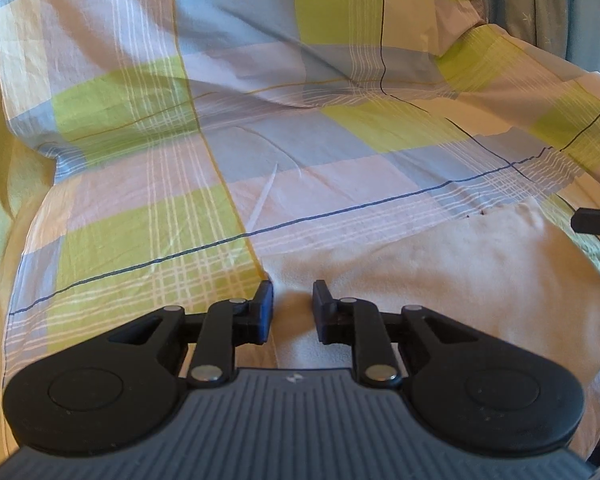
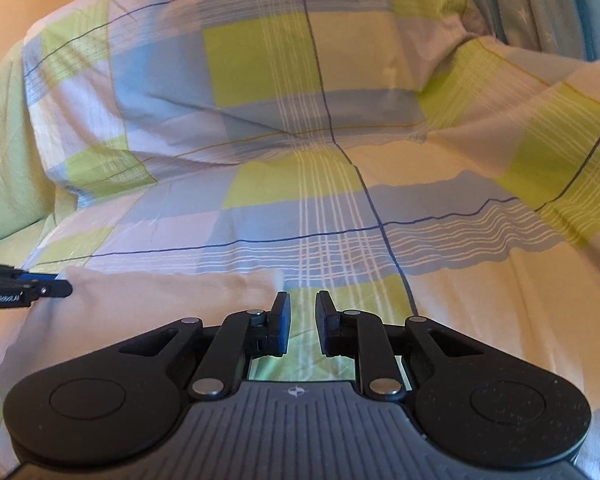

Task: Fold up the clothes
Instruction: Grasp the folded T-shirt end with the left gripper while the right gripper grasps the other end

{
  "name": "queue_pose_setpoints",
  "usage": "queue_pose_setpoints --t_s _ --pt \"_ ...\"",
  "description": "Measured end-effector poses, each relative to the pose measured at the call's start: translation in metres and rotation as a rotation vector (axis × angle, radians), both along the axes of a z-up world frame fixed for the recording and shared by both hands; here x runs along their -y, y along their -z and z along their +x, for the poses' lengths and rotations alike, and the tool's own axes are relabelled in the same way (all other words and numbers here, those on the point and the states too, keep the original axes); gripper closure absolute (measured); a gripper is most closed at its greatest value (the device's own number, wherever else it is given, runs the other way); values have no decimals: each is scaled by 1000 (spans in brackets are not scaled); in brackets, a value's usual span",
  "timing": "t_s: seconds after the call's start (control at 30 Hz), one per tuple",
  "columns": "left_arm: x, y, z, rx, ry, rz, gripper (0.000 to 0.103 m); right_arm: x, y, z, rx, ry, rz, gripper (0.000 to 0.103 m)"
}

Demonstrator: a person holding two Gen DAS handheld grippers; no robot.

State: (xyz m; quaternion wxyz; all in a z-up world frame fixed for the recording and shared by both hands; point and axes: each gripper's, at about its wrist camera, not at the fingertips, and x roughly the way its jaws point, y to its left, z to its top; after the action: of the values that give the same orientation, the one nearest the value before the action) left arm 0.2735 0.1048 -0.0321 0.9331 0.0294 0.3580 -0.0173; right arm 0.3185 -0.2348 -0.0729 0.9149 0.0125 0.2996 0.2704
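Cloth (image 1: 440,280), pale and flat, lies on a checked bedcover (image 1: 300,140) as the left hand-held gripper (image 1: 293,308) and right hand-held gripper (image 2: 302,326), both slightly open and empty, hover at opposite edges, seemingly poised to pinch and fold.

Pillow (image 1: 260,40) rises ahead; flat bedsheet (image 1: 140,240) between lies open.
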Motion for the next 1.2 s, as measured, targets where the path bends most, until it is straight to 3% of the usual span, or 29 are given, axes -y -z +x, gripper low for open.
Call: queue_pose_setpoints --t_s 0.17,0.3,0.4,0.5,0.6,0.7,0.77,0.87,1.0,1.2 --pt "2 -2 -7 -1 21 38 85 -19 10 -29 -27 -99 -54 77" --pt "0 -10 -23 6 42 99 85 -10 11 -31 -59 -39 -72 75" --pt "2 -20 -49 44 122 181 84 -4 0 -48 -43 -26 -109 74" --pt "20 -22 -85 87 308 270 76 -21 -12 -83 31 -135 -222 72" --pt "41 -13 -119 112 494 378 70 -50 -11 -124 156 -302 -433 56" --pt "62 4 -142 126 623 480 62 -76 0 -155 288 -440 -636 56" --pt "74 15 -144 128 659 518 54 -88 9 -164 351 -502 -727 56" --pt "91 30 -141 170 704 601 53 -103 19 -166 424 -580 -804 54" --pt "109 39 -128 218 695 699 52 -124 30 -165 534 -646 -866 54" --pt "92 48 -122 224 708 878 52 -119 42 -154 645 -679 -986 56"
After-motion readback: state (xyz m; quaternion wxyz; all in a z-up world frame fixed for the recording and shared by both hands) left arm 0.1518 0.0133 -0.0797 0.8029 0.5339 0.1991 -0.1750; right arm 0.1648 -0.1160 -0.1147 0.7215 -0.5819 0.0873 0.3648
